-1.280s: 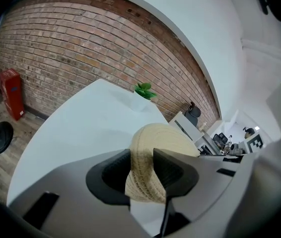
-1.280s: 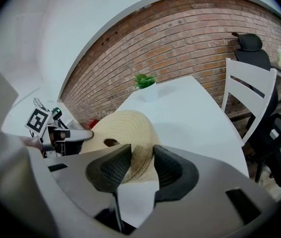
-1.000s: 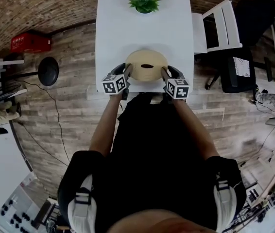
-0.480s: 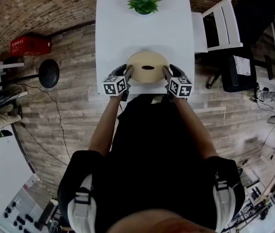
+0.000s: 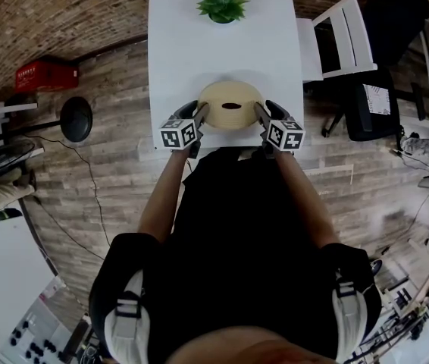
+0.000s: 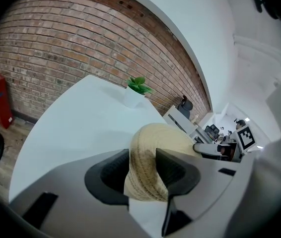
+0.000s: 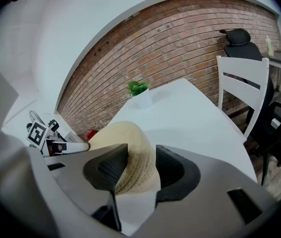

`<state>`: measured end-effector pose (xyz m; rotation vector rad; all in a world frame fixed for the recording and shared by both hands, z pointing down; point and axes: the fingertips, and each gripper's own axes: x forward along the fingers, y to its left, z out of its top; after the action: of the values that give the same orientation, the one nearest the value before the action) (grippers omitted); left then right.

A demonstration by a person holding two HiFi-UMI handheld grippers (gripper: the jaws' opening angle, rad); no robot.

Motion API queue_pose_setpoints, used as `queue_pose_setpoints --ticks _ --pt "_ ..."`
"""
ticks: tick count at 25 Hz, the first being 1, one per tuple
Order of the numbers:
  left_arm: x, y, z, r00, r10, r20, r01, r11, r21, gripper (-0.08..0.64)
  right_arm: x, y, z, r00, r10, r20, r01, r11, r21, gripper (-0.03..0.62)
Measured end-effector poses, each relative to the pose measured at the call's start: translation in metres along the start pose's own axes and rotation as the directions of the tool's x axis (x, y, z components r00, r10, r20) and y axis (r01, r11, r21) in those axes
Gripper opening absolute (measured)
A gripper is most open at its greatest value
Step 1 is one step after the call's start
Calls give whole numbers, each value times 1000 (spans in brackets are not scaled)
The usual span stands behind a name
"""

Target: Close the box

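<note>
A round woven straw box (image 5: 222,97) with a domed top and a dark oval hole in it sits on the white table (image 5: 222,51), near the front edge. My left gripper (image 5: 199,114) is at its left rim and my right gripper (image 5: 261,114) at its right rim. In the left gripper view the woven rim (image 6: 141,177) stands between the jaws of my left gripper (image 6: 143,157). The right gripper view shows the same rim (image 7: 133,175) between the jaws of my right gripper (image 7: 140,160). Both pairs of jaws have just been opening and now sit loosely about the rim.
A potted green plant (image 5: 220,2) stands at the table's far end. A white chair (image 5: 336,36) and a black office chair (image 5: 396,21) are to the right. On the wooden floor to the left lie a red crate (image 5: 44,68) and a black round stand base (image 5: 76,115).
Both grippers stay at the box's rim while their jaws have spread a little. The box has not moved on the table.
</note>
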<state>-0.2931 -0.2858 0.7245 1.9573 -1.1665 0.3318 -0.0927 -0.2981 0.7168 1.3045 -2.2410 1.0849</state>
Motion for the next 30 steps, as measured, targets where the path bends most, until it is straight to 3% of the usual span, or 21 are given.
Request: queue_pose_setpoints --ticks 3,8,11,14,16,18,22,30 --pt "-3 -3 3 1000 13 -15 -12 998 55 176 -2 1 2 1000 4 -5 -4 999 -44 172" --pt "-13 -12 11 1000 29 -10 -27 981 191 176 -13 10 4 1000 -3 -21 -2 977 -212 152" --pt "-20 -14 16 999 42 13 -43 971 237 176 -21 13 7 1000 4 -9 -6 970 -243 141" --pt "-25 -23 19 999 18 33 -26 966 259 136 -31 17 10 999 34 5 -31 955 -296 86" --pt "-30 -27 21 999 7 48 -19 965 263 105 -38 25 7 998 64 -5 -61 927 -370 19" --pt "-35 -29 23 998 6 61 -21 965 262 76 -44 33 4 996 91 -21 -91 905 -415 -2" --pt "-42 -36 22 998 12 66 -30 959 281 25 -53 33 1 991 133 -25 -132 908 -397 -2" --pt "-60 -57 20 994 10 107 -36 968 247 21 -64 25 4 979 204 -8 -193 914 -356 -2"
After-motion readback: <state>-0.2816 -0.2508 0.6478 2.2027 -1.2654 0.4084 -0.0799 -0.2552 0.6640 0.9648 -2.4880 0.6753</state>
